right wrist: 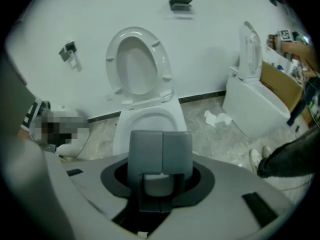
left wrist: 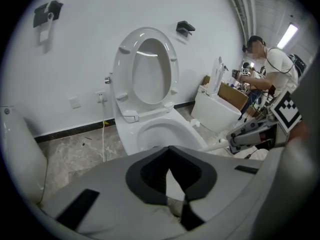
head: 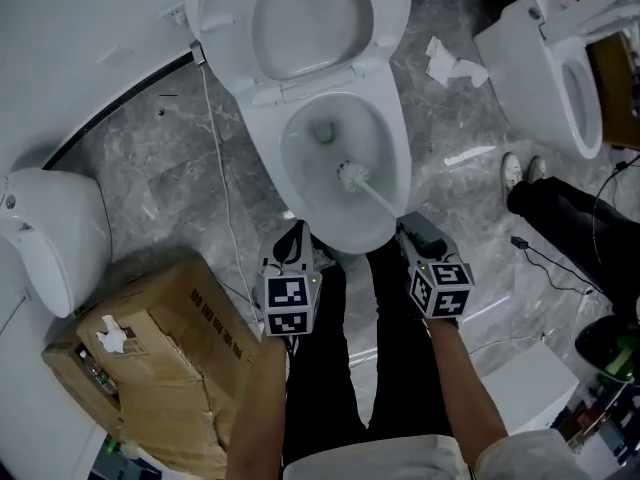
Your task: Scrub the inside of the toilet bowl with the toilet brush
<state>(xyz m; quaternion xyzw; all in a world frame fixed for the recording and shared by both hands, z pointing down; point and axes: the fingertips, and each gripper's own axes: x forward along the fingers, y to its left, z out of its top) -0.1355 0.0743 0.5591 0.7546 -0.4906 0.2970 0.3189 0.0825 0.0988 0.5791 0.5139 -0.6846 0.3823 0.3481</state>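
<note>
Step in hand, as I judge it: scrubbing, with the brush already inside. Landmark is the white ceramic toilet bowl (head: 265, 138). Its white plastic seat and lid (head: 310, 13) stand raised behind it.

My right gripper (head: 408, 230) sits at the bowl's near rim, jaws clamped on the end of the white toilet brush (head: 372, 193), which has a thin straight handle and a round bristle head. The handle slants from the near rim down into the bowl. The head rests on the near-right inner wall, short of the outlet (head: 322, 131) at the bottom.

My left gripper (head: 297, 236) hangs at the near rim too, on the bowl's left side. Its jaws are pressed together at the tips with nothing between them, and it plays no part in the scrub.

Containers:
- The bowl holds the brush head only. I cannot tell whether water stands round the outlet.
- A brown cardboard box (head: 170, 338) sits left of the bowl, on my side of it. A small white item (head: 112, 336) lies on top, and its contents are hidden.

Next move, my estimate: sweep the head round the wall toward the left side and under the rim. This calls for a firm pinch, because the long handle will lever in the jaws under pressure.
</note>
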